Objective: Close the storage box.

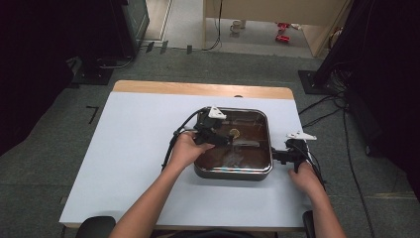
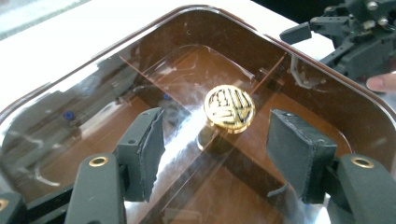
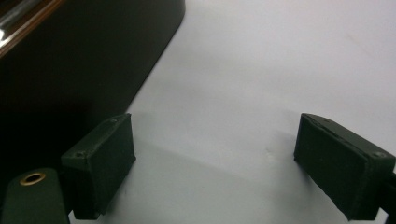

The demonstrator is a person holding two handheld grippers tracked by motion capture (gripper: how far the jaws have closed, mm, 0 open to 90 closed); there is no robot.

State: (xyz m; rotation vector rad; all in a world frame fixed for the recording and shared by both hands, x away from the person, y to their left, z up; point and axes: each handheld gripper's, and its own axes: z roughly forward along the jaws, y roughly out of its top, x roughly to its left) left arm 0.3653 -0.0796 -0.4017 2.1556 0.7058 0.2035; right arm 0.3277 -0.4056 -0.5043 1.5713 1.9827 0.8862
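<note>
Landmark: brown lidded tray point(image 1: 233, 171), near the bench's point(image 1: 124, 163) right half.
Right tool point(image 1: 277, 157): just beside the tray's right wall, low over the bench; pads spread wide, nothing between them, bare bench surface in the gap in the right gripper view point(image 3: 215, 154).
Left tool point(image 1: 218, 138): above the tray's lid, left of its middle; pads point(image 2: 144, 149) parted, not touching anything, gold knob ahead of the gap rather than inside it.
Gold knob point(image 2: 229, 107): round, embossed, standing at the centre of the tray's clear brown lid point(image 2: 93, 112); lid seated on the tray, flush with the rim as far as can be judged.
Beyond the tray: strip of bare wood point(image 1: 198, 89) at the bench's far edge, then carpet and cables.
Risk, slipping: knob small and polished; likely to skid out of the pads if pinched off-centre or too shallow.
Risk, tilting: lid lifted by a single centre point may tip and catch on the tray's rim.
Risk, sliding: tray apt to shift on the smooth bench when the lid is pulled, right tool not braced against its wall.
Left gripper view, extra: knob's pattern, dividers under the lid, the right tool past the tray's far corner.
High view, extra: both hands and the tray's place on the bench.
Right gripper view, extra: tray's dark outer wall point(image 3: 84, 60) close up.
</note>
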